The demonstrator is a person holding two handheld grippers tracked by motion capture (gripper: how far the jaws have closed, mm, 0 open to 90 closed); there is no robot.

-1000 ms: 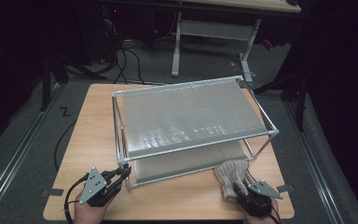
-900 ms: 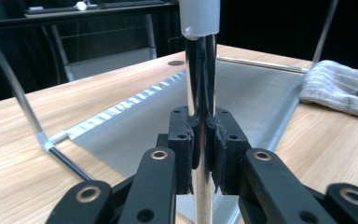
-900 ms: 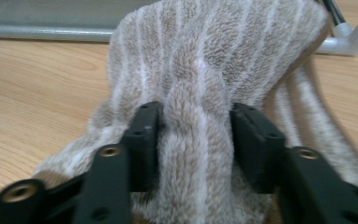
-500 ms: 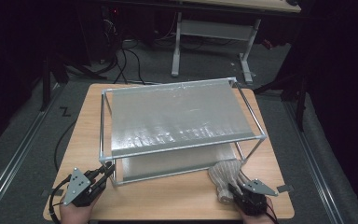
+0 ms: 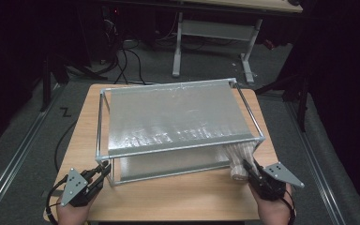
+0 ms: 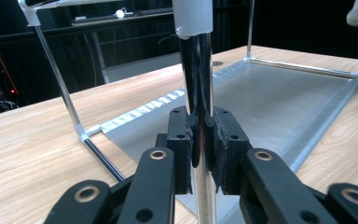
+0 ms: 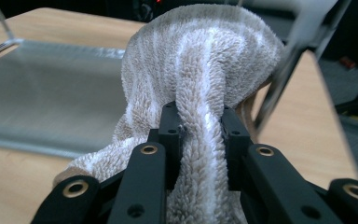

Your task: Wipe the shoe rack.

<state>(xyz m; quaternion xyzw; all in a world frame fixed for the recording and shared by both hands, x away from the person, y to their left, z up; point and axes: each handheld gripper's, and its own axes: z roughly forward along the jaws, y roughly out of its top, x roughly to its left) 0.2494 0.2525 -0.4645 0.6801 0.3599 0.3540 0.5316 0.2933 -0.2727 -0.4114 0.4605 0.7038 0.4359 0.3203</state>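
Terry cloth, beige with pale stripes, is what your right gripper (image 7: pixel 200 140) has pinched: the towel (image 5: pixel 238 159) bunches up between its two black jaws, which have just been closing on it, and it bulges above them in a soft hump. Seen from the high view, that towel sits at the near right corner of the metal rack (image 5: pixel 178 126), partly under the rack's upper shelf (image 5: pixel 173 117) and just beside the near right post (image 7: pixel 289 65), with your right gripper (image 5: pixel 253 174) holding its near end. The rack is a two-tier wire frame with silvery mesh shelves; its lower shelf (image 6: pixel 279 98) lies bare in both gripper views, and the towel hangs over that shelf's near right edge rather than lying flat on it. At the rack's near left corner your left gripper (image 5: pixel 104 169) has its jaws pressed tight on the upright chrome post (image 6: pixel 200 70), clamping it low down, close above the lower shelf. The rack stands in the middle of the wooden table (image 5: pixel 178 197), and your hands come in at the table's near edge, on either side of the rack.
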